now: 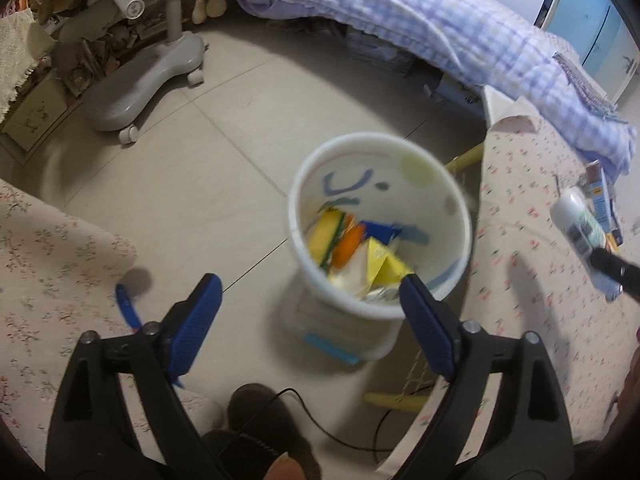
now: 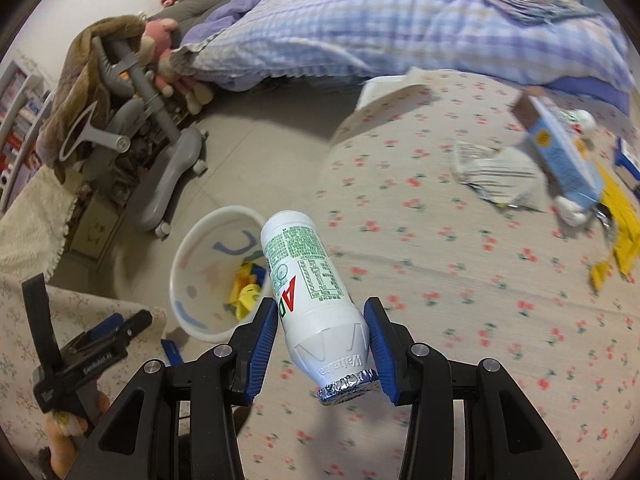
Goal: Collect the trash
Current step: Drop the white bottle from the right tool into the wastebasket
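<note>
Clamped in our right gripper (image 2: pixel 322 340), the white bottle (image 2: pixel 308 280) hangs foil-end toward us over the bed's (image 2: pixel 440 280) near edge; we carry it above the bin (image 2: pixel 188 280) (left gripper (image 1: pixel 310 320) wide, empty) before letting go.

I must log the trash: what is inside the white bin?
The white bin holds yellow wrappers, an orange piece and blue scraps; what lies beneath them is covered.
</note>
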A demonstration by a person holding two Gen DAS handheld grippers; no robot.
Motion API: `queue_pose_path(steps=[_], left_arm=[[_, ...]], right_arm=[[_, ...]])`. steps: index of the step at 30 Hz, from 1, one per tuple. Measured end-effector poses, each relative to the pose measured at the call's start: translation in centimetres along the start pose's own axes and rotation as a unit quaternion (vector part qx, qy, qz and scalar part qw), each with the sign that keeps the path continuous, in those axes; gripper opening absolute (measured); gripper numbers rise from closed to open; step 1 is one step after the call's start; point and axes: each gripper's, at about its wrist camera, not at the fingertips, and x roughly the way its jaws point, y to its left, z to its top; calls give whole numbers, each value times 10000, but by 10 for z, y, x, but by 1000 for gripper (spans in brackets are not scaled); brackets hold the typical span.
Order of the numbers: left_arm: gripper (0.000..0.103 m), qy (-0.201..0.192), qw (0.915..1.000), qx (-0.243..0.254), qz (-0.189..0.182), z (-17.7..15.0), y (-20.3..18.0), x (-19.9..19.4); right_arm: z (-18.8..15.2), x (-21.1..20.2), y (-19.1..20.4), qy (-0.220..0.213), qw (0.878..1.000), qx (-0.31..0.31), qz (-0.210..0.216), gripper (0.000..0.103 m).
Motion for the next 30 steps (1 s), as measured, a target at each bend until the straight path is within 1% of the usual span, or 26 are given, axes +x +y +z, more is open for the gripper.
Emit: queue_pose_path(steps=[3,8,14,20,21,22,24,30], left_arm=[[93,78,10000,-7,-11,-1,7,-4],[95,69,9999,103,54,-1,13,-9],[95,134,9999,1,14,0,22,-8],[95,181,9998,-87,9,1,27,-6],[95,205,9997,-95,20,1,28,-5],[95,221,9997,-107,26,1,28,-4],[95,247,9996,-133,28,1,31,-3],[95,265,9996,-131,11,1,30,-2]], right_arm=[[2,14,18,57,9999,-117,64,46],[3,37,40,156,9995,-244,98,46],[4,60,59,285,9990,-316,146,46],[8,72,72,290,9982,-402,336,47],[7,72,74,269,9982,-393,368,49],[8,72,75,263,9981,-365,417,59],[9,71,76,204,9982,-293,472,68],[11,64,72,156,9988,-268,384,73]])
